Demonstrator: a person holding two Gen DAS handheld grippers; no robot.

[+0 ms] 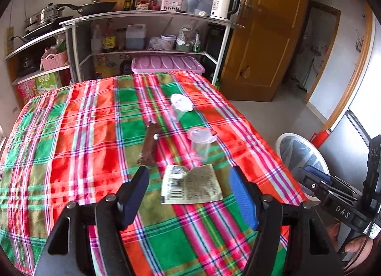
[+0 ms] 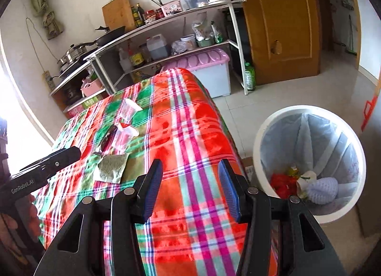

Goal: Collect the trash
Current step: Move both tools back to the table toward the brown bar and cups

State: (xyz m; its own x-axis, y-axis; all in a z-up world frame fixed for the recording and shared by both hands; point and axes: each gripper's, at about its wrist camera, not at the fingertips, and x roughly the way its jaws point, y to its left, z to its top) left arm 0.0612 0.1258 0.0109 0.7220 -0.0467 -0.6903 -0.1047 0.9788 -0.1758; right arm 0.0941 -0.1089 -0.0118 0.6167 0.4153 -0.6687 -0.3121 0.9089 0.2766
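Observation:
A plaid-covered table [image 1: 71, 156] carries the trash. A flat green-and-white packet with a barcode [image 1: 190, 186] lies just ahead of my left gripper [image 1: 188, 171], which hovers open and empty above the cloth. Beyond the packet lie a brown wrapper [image 1: 150, 145], a clear lidded cup on its side [image 1: 201, 140] and a second clear cup with white crumpled material [image 1: 181, 103]. My right gripper [image 2: 189, 165] is open and empty over the table's right edge. The white lined bin [image 2: 307, 109] stands on the floor to its right, with red and white trash inside.
Behind the table stands a metal shelf unit [image 1: 152, 15] with pans, bottles and a kettle [image 1: 223, 4]. A purple-lidded storage box [image 2: 202, 61] sits at its foot. A wooden door [image 2: 281, 25] and tiled floor [image 2: 273, 92] lie to the right.

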